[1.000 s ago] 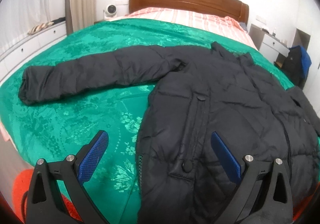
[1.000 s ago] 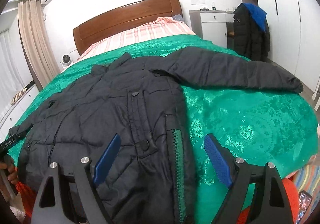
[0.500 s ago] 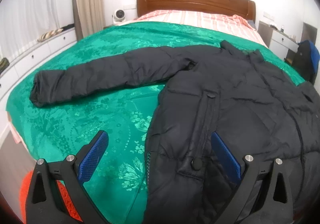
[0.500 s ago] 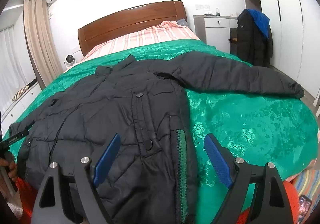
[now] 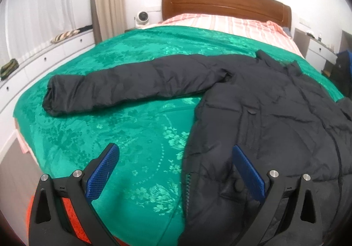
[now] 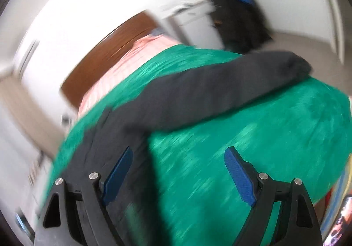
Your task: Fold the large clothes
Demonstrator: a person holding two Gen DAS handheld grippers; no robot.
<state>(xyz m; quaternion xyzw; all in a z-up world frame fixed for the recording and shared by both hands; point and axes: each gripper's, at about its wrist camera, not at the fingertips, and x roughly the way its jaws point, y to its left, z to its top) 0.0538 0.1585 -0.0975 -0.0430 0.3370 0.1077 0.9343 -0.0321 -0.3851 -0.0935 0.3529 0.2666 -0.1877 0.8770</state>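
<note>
We hold the left gripper [image 5: 176, 171] tilted downward, and its two blue pads [image 5: 102, 174] stand wide apart with nothing between them. Our right gripper [image 6: 178, 175] also points downward and its jaws are wide apart, with nothing pressed between the blue pads [image 6: 238, 176]. The right wrist view is strongly blurred and tilted to one side; the left one is sharp.

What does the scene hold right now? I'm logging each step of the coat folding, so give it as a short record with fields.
garment: black puffer coat, spread flat, front up
sleeves: both stretched out sideways, unfolded
surface: green bedspread
left gripper: open, empty, over the coat's edge near the hem
right gripper: open, empty, view blurred
folding: not begun
</note>
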